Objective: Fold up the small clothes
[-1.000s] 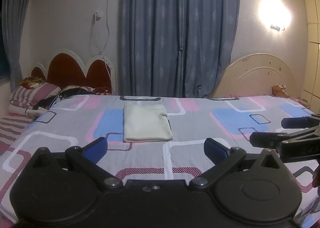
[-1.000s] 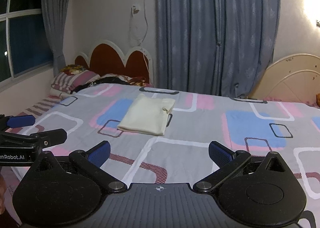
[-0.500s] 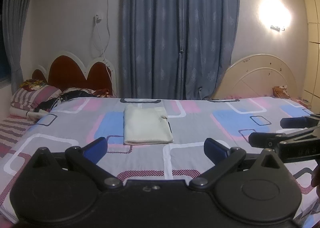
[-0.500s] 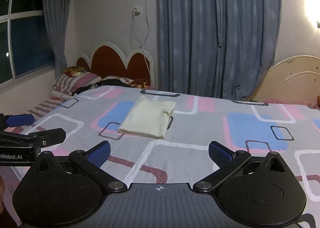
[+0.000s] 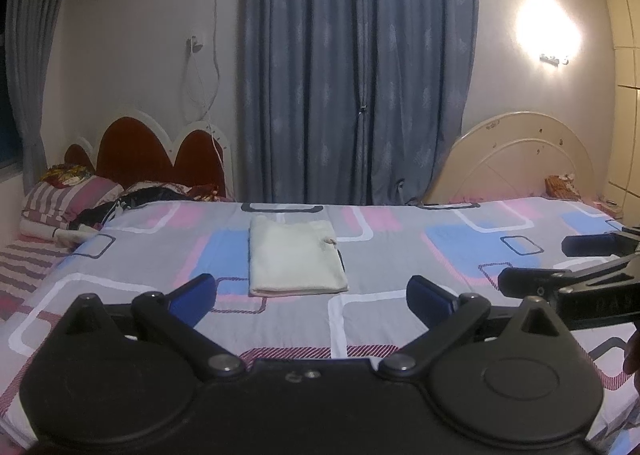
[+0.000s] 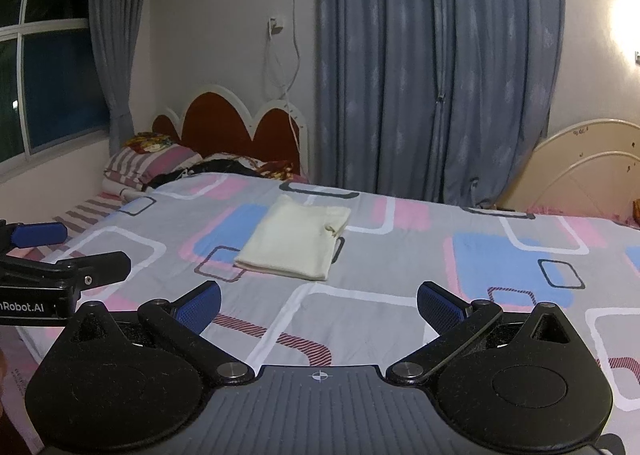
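Observation:
A cream garment [image 5: 294,261] lies folded into a neat rectangle on the patterned bedsheet [image 5: 400,255]; it also shows in the right wrist view [image 6: 294,241]. My left gripper [image 5: 312,293] is open and empty, held back from the garment above the bed's near part. My right gripper [image 6: 319,301] is open and empty too, to the right of the left one and also short of the garment. The right gripper's fingers [image 5: 576,259] show at the right edge of the left wrist view, and the left gripper's fingers [image 6: 64,251] show at the left edge of the right wrist view.
Striped pillows [image 5: 68,201] and dark clothes [image 5: 132,199] lie at the red headboard [image 5: 148,159] on the left. A cream footboard [image 5: 516,163] stands at the right. Blue curtains [image 5: 356,67] hang behind the bed. A window [image 6: 44,83] is at the far left.
Both grippers have lifted and drawn back slightly, so the garment sits a little lower in view. Both stay open, and the garment has not moved.

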A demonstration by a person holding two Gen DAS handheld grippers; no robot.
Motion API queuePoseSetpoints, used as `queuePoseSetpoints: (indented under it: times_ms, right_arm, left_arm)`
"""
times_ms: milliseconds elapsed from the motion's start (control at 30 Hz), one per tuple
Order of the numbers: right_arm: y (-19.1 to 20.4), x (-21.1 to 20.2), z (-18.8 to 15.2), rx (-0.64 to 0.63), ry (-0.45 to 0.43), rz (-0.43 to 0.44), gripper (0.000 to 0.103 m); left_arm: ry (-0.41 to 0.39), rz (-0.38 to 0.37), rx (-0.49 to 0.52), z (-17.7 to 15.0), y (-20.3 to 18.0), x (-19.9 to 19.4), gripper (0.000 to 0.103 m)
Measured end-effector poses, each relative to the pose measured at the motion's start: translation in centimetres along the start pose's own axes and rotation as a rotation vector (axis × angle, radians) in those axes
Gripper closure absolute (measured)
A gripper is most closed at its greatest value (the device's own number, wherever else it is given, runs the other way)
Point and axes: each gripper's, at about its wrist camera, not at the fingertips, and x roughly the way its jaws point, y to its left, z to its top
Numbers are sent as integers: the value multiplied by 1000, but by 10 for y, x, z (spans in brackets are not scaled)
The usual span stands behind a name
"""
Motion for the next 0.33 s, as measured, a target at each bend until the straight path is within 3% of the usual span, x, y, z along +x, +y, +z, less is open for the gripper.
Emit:
queuePoseSetpoints:
  times_ms: [133,333]
  right_arm:
    - [-2,0,0,-3,1,2,0]
    - [-2,0,1,-4,2,4,0]
  left_arm:
    - [-6,-7,9,-1,-1,-2,6]
    - [3,-4,1,0,0,-3,3]
